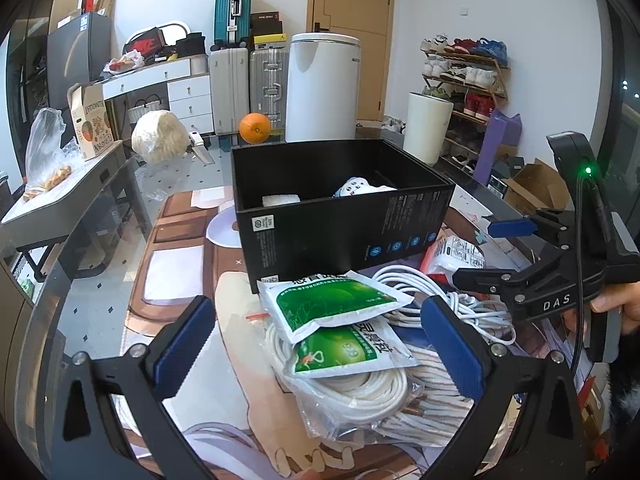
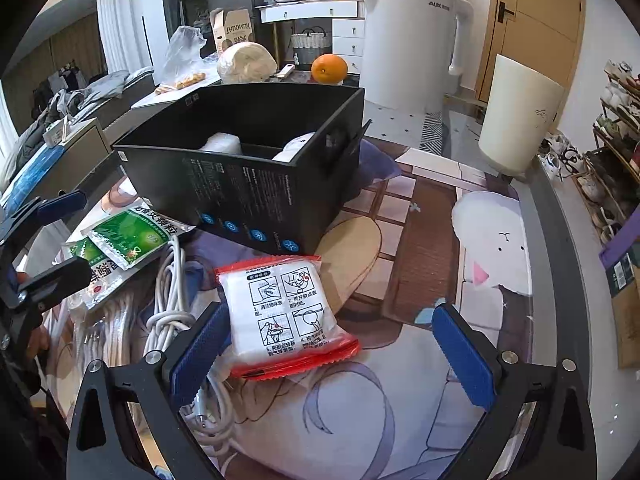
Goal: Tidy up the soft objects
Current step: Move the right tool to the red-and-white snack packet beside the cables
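1. The left gripper (image 1: 320, 344) hung spread wide just above the green sachets (image 1: 332, 304), one pad (image 1: 188, 344) to either side of them and nothing pinched; that straddle suggested the top sachet was the likely pick.
2. The right gripper (image 2: 324, 352) was likewise wide open and empty, its left pad (image 2: 200, 350) just beside the red-edged white packet (image 2: 286, 316), which lay flat on the printed mat (image 2: 420, 380). I judged it was lined up to close across the packet's width.
3. The sachets rested on a bagged coil of white rope (image 1: 352, 392), with a loose white cable (image 1: 440, 292) beside it. These soft things were heaped at the near edge of the table, probably so either claw could reach them.
4. Just behind the heap stood the black box (image 1: 320, 232), open at the top, with a white wrapped bundle (image 1: 280, 199) and a white patterned item (image 1: 360, 188) already inside. It looked like the collecting bin, placed close so carries stayed short.
5. Farther back, an orange (image 1: 255, 127) and a white kettle (image 1: 324, 88) stood beyond the box, apart from the sorting.
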Tool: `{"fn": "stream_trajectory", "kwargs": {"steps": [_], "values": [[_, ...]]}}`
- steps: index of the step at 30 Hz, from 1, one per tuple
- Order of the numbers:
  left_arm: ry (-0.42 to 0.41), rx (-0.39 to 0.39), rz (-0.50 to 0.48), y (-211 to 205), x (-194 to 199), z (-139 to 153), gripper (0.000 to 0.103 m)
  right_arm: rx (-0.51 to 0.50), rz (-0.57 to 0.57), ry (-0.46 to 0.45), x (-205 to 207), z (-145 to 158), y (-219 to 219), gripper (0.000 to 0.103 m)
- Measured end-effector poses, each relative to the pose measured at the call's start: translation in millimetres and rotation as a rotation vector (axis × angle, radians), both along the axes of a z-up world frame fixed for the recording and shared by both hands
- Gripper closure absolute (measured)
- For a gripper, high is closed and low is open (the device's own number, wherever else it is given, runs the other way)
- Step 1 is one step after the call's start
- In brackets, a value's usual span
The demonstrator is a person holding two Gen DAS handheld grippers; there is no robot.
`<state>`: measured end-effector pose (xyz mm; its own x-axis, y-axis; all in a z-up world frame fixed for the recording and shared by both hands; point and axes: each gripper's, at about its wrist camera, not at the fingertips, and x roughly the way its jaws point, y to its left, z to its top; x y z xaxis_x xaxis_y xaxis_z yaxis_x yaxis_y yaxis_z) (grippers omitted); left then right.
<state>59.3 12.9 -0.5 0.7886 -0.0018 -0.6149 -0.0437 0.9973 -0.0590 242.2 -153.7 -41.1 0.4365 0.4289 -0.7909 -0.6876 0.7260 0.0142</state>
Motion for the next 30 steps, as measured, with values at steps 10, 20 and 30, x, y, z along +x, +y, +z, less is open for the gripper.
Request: {"fn": "stream_trajectory", "kwargs": {"steps": [10, 20, 30], "values": [[0.024, 0.023, -0.017, -7, 5, -2, 0.0, -0.002, -0.006, 0.04, 5, -8, 6, 0.001], [0.055, 0.023, -0.022, -10, 15, -3, 0.0, 0.007, 0.018, 0.043, 4, -7, 9, 0.02], [0.103, 0.007, -0.013, -9, 32, -6, 0.0, 0.003, 0.043, 0.031, -4, -6, 12, 0.03]]}}
